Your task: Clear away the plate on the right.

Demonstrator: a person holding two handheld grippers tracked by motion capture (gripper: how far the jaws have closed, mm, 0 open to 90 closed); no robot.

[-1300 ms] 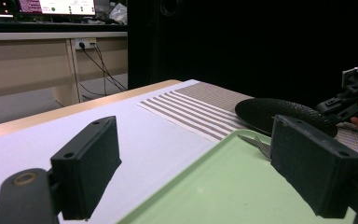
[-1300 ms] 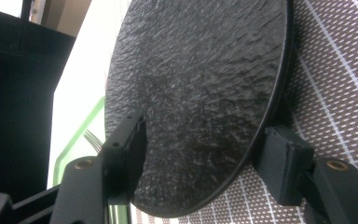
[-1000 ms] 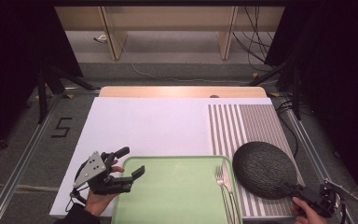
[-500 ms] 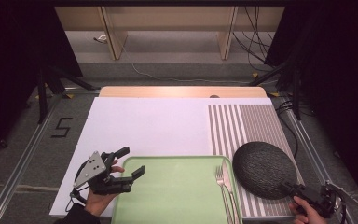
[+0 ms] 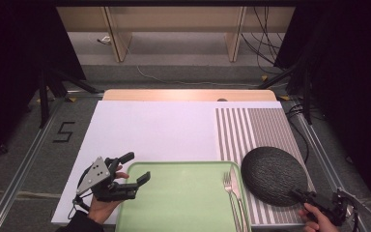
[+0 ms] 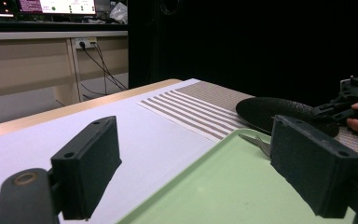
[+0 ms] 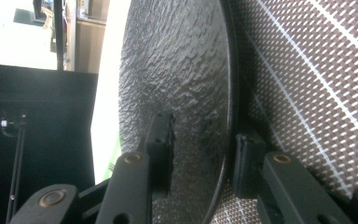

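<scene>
The right gripper [image 5: 303, 197] straddles the near rim of the dark textured plate [image 5: 274, 176], which lies on the striped placemat [image 5: 256, 126] at the right of the surface; its jaws have just been closing, one over the plate and one outside the rim, with a gap on both sides, so nothing is clamped yet. The bite looks shallow, and a lift from one edge could let the plate tip or slide out, perhaps onto the fork [image 5: 229, 186] on the green tray [image 5: 183, 195] beside it. The left gripper [image 5: 136, 167] hovers over the tray's left edge, jaws wide apart and empty. The knife beside the fork is hard to make out
</scene>
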